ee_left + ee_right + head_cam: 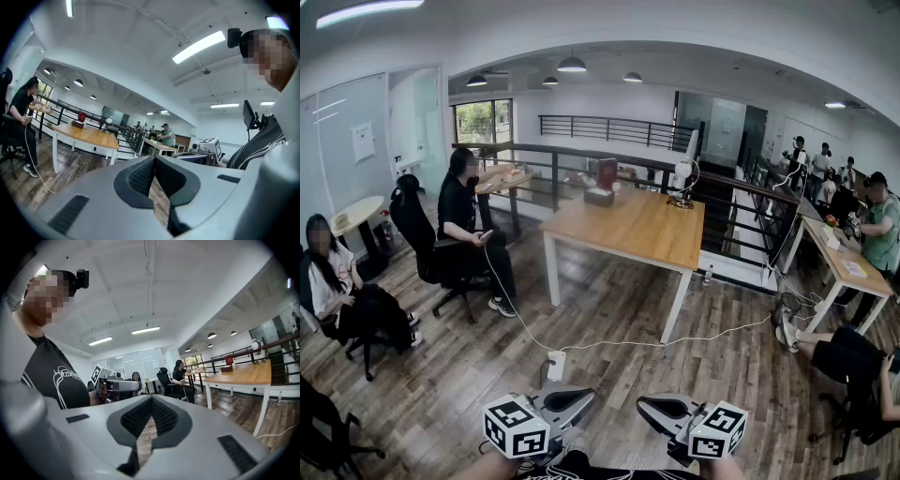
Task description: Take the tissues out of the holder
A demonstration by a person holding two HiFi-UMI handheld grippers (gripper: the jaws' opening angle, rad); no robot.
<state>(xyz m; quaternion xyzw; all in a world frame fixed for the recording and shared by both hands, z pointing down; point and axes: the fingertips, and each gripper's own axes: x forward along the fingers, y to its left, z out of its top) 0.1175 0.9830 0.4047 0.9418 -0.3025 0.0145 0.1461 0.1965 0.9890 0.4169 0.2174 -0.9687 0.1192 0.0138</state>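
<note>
Wooden counter (pixel 628 230) far ahead, task not begun.
Head view: tissue holder (pixel 599 196) sits on it, well apart from us. Left gripper view: left hand-held gripper (pixel 153 160) closed, empty. Right gripper view: right hand-held gripper (pixel 151 400) closed, empty too. Whole job remains.

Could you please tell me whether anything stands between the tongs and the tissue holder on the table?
Nothing upright does. The tissue holder sits at the far side of the wooden table, across open floor; only a white cable and power strip lie on that floor.
</note>
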